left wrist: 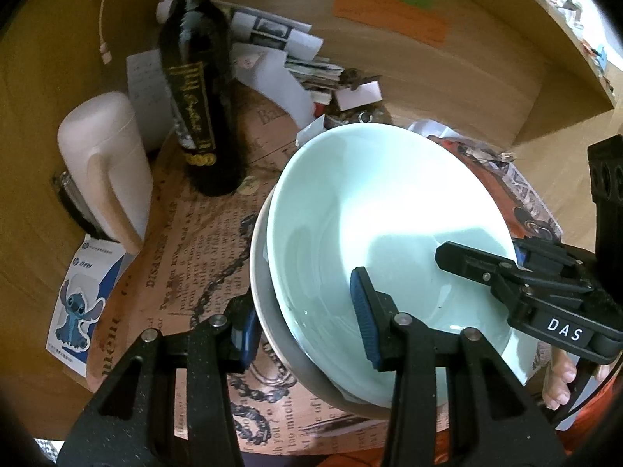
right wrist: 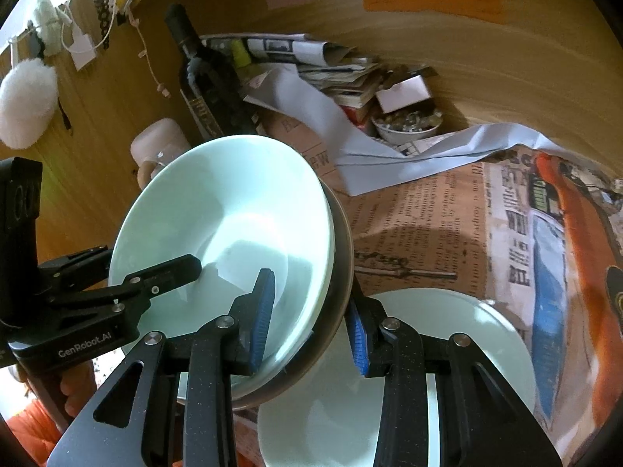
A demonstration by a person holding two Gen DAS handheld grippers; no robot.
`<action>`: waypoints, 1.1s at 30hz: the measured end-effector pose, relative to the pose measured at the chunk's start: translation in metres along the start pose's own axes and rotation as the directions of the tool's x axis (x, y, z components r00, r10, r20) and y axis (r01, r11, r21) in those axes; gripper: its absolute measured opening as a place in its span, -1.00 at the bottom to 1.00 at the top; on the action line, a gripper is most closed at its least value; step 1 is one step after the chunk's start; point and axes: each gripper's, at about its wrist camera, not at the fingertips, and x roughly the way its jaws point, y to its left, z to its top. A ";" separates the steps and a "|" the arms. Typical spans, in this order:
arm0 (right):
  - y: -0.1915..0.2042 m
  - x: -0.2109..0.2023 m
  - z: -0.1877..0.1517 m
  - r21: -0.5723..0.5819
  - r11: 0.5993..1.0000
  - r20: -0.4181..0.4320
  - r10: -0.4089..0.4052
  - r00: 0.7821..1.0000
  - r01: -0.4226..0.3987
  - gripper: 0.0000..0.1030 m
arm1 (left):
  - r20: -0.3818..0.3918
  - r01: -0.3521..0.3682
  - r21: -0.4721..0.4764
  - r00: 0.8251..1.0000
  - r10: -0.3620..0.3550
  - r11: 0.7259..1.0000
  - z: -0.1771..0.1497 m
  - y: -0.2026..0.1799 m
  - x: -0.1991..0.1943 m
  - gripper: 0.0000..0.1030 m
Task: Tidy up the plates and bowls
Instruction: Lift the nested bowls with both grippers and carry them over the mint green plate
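Stack (left wrist: 373, 241): pale green bowl nested in grey bowl, tilted, clear of table | left gripper (left wrist: 307, 330) clamps near rims | right gripper (right wrist: 311, 330) clamps opposite rims, sharing load | white plate (right wrist: 447, 350) below, likely landing spot.

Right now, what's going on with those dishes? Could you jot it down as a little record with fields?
Held: stacked bowls, a pale green one nested in a grey-white one, tilted
Left gripper: clamped on the stack's rim, one pad inside, one outside
Right gripper: clamped on the opposite rim, the same way
Below: pale plate lying flat on the newsprint cloth
Nearby: dark wine bottle standing upright, pinkish jug beside it
Behind: pile of papers
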 end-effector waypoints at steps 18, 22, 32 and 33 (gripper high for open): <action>-0.031 -0.048 -0.019 0.052 0.997 0.055 -0.067 0.996 0.064 -0.38 | 0.008 0.069 0.087 0.998 -0.070 0.994 -0.004 -0.051 -0.002 -0.17; -0.038 -0.055 -0.025 0.063 0.995 0.057 -0.077 0.995 0.073 -0.38 | -0.005 0.081 0.103 0.997 -0.081 0.991 -0.008 -0.062 0.000 -0.18; -0.052 -0.070 -0.044 0.087 0.992 0.048 -0.091 0.995 0.087 -0.38 | -0.020 0.097 0.130 0.995 -0.095 0.987 -0.017 -0.084 0.001 -0.17; -0.054 -0.071 -0.047 0.090 0.992 0.047 -0.093 0.995 0.089 -0.38 | -0.020 0.095 0.133 0.995 -0.093 0.987 -0.018 -0.086 0.001 -0.17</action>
